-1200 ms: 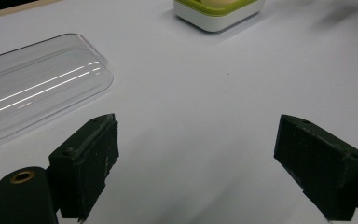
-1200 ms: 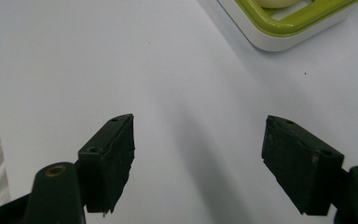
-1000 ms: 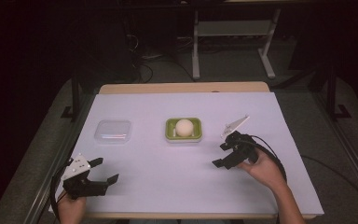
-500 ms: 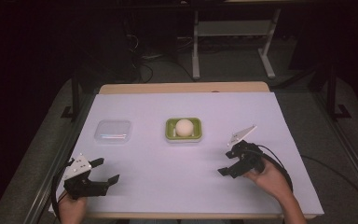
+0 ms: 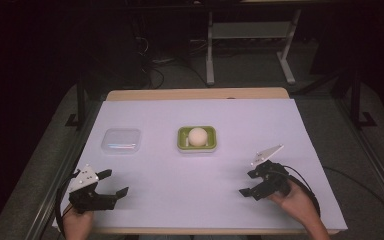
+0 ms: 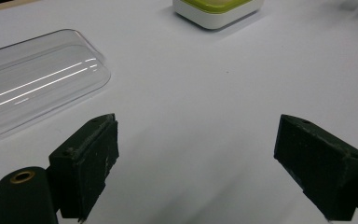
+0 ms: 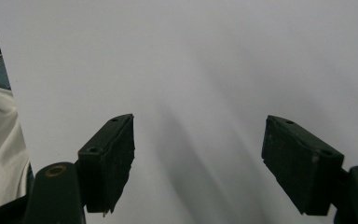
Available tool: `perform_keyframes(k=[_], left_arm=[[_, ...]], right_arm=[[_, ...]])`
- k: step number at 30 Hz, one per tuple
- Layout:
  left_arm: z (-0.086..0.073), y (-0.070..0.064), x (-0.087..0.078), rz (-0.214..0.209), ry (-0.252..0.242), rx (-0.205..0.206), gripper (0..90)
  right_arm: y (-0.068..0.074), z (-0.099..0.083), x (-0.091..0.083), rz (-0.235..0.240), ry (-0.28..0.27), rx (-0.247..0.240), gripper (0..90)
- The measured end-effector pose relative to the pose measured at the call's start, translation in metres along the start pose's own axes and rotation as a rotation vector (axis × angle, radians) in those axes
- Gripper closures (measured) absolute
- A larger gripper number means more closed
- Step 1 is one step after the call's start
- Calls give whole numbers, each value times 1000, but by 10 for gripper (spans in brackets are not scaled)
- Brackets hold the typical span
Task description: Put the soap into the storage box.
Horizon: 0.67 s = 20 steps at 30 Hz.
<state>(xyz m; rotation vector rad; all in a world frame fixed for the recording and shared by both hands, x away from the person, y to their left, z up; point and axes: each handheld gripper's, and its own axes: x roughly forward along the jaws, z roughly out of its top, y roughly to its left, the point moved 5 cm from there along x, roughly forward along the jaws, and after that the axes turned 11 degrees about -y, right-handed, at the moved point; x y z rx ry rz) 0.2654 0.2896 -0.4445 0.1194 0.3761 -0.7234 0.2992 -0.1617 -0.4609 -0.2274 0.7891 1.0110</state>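
Left hand-held gripper (image 5: 111,182) sits at the near left corner of the desk (image 5: 290,130), jaws spread wide, nothing between them; it is held low over the white surface. In the left gripper view the two black jaws frame bare desk, with the clear plastic lid (image 6: 32,88) lying flat just ahead to the jaws' left and a corner of the green soap dish (image 6: 216,11) farther ahead. Right hand-held gripper (image 5: 250,182) is at the near right of the desk, jaws likewise wide apart and empty, pointing toward the desk's middle; the right gripper view shows plain white surface between the jaws. In the high view the green soap dish (image 5: 182,139) stands near the desk's centre, with a round pale soap (image 5: 197,136) resting in it. The clear plastic lid (image 5: 122,141) lies to the left of the dish, apart from it. Both grippers are well apart from dish and lid; the lid is the nearer to the left one.
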Motion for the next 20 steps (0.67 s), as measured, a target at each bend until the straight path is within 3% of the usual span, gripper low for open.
perform_keyframes(k=[13, 17, 20], left_arm=[[0, 0, 1, -7, 10, 1, 130], [-2, -1, 0, -12, 16, 6, 130], [-2, -1, 0, -16, 19, 3, 130]], right_arm=[[15, -26, -13, -17, -36, 24, 238], [18, -42, -14, -30, -59, 31, 242], [18, -43, -17, -30, -93, 44, 242]])
